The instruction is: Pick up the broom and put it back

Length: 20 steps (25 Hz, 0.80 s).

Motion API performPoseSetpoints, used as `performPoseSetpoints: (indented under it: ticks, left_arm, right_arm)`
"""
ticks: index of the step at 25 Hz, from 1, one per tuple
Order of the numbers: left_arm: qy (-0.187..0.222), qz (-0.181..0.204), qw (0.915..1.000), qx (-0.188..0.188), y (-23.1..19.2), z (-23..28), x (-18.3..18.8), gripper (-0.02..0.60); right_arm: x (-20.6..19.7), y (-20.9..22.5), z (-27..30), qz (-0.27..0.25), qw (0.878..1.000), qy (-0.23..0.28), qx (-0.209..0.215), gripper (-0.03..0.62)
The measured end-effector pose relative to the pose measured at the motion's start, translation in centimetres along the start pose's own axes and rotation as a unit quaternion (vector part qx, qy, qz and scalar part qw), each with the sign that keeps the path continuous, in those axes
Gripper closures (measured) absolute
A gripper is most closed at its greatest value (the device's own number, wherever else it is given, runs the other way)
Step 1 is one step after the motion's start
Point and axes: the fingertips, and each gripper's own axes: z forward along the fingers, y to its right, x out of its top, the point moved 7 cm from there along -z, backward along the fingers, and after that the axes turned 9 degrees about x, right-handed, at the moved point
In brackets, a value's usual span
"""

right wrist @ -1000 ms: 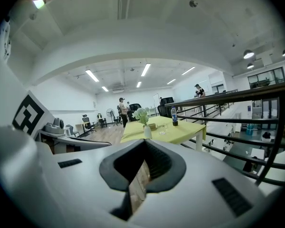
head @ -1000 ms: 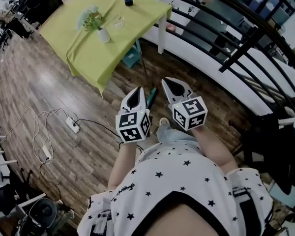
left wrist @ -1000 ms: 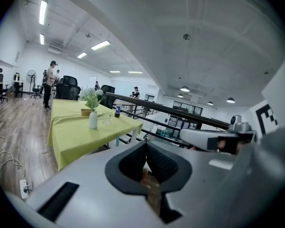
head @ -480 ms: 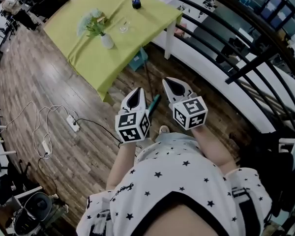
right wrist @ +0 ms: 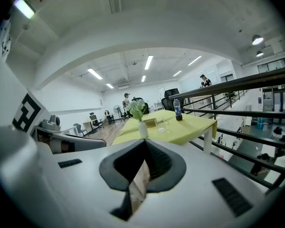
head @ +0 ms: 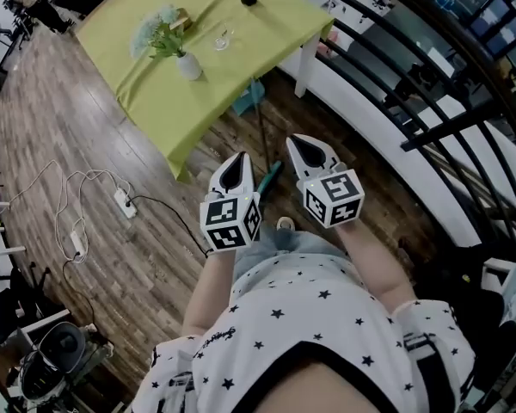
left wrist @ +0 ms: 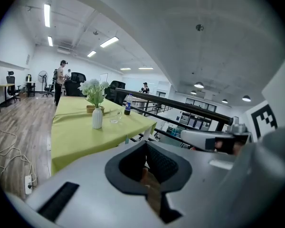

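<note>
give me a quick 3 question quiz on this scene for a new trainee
1. True or false: the left gripper and the right gripper both have their jaws shut on nothing.
2. Which of these stands on the table? A a laptop; B a vase of flowers; C a bucket.
3. Fill in: the broom is down on the wooden ____, ahead of both grippers and untouched.
Key: 1 true; 2 B; 3 floor.
</note>
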Motion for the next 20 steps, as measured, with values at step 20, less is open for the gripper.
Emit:
performPoseSetpoints:
  ticks: [20]
  left_arm:
    - [-0.064,0.008,0.9979,-0.007,-5.9,11.5,-1.5,0.569]
  right_arm:
    - [-4.4,8.0,10.8,0.041,0.997,-0.027,-0.056,0.6]
